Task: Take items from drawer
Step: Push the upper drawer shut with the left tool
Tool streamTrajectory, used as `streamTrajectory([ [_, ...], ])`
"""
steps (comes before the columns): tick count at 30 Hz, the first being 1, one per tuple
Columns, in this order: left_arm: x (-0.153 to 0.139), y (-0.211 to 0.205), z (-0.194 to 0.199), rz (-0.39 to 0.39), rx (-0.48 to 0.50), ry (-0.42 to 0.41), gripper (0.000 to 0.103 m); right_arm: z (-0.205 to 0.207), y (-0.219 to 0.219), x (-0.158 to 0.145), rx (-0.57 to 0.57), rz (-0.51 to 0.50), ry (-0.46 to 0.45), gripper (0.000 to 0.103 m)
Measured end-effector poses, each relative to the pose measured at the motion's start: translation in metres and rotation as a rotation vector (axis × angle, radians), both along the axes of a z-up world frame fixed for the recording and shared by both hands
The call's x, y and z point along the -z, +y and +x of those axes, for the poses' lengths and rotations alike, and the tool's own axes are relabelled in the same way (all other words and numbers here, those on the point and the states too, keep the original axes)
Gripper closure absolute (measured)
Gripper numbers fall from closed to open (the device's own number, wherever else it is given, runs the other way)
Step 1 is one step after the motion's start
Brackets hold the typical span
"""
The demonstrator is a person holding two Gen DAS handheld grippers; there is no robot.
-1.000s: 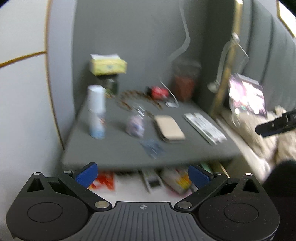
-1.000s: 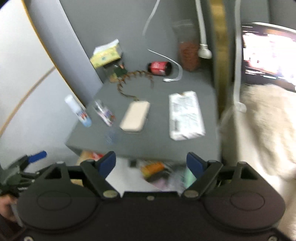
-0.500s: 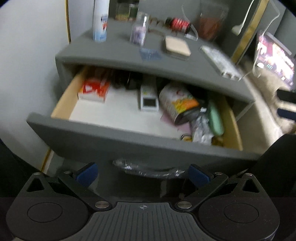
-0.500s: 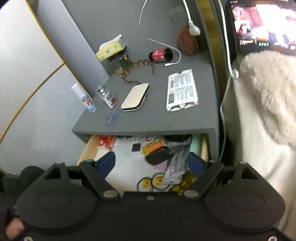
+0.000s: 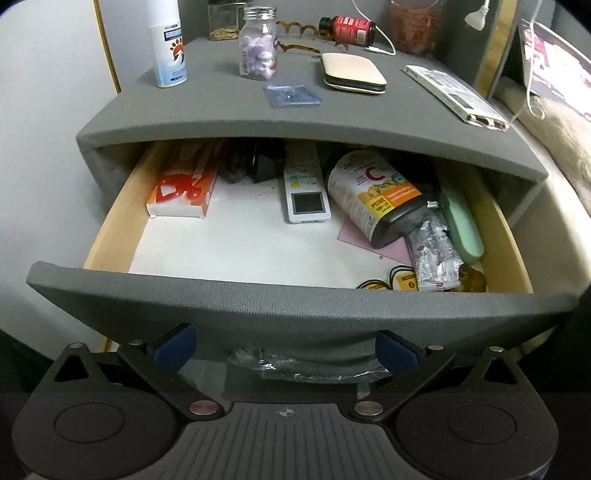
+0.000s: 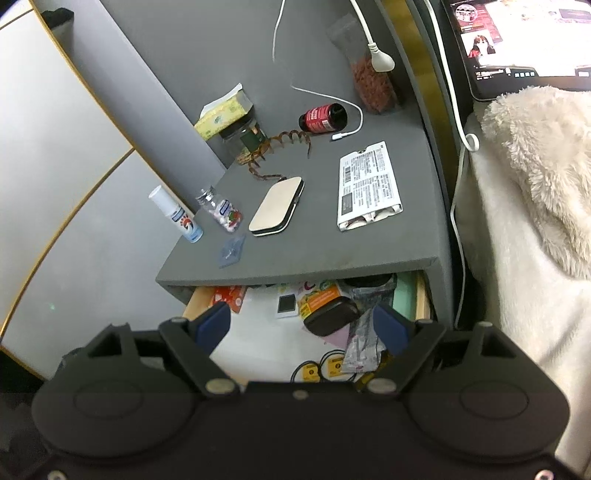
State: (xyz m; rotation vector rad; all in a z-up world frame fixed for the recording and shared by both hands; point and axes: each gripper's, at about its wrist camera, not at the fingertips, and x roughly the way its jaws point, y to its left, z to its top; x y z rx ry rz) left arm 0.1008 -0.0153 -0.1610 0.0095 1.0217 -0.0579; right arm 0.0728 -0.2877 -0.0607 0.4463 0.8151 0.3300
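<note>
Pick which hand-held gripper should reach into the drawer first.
Right. The right hand-held gripper hangs open above the drawer's contents, the vitamin bottle between its fingers; the left hand-held gripper sits low, outside the drawer front.

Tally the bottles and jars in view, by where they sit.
On the nightstand top: 5, namely spray bottle, pill jar, red bottle, glass jar, tall container.
In the drawer: 1, the vitamin bottle.
Total: 6
</note>
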Motion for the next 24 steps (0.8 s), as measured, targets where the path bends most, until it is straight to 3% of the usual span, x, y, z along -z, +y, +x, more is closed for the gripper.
streamTrajectory([
  [18, -0.002, -0.018, 0.098, 0.004, -0.025, -0.078, 0.001, 0.006, 0.001, 0.005, 0.010, -0.005, 0.011, 0.020],
  [22, -0.006, -0.019, 0.103, 0.013, -0.012, -0.073, 0.001, 0.009, 0.003, 0.006, 0.009, -0.016, 0.017, 0.020],
  [24, -0.016, -0.013, 0.095, -0.005, -0.007, -0.111, 0.002, 0.010, 0.003, 0.006, 0.011, -0.021, 0.018, 0.020],
])
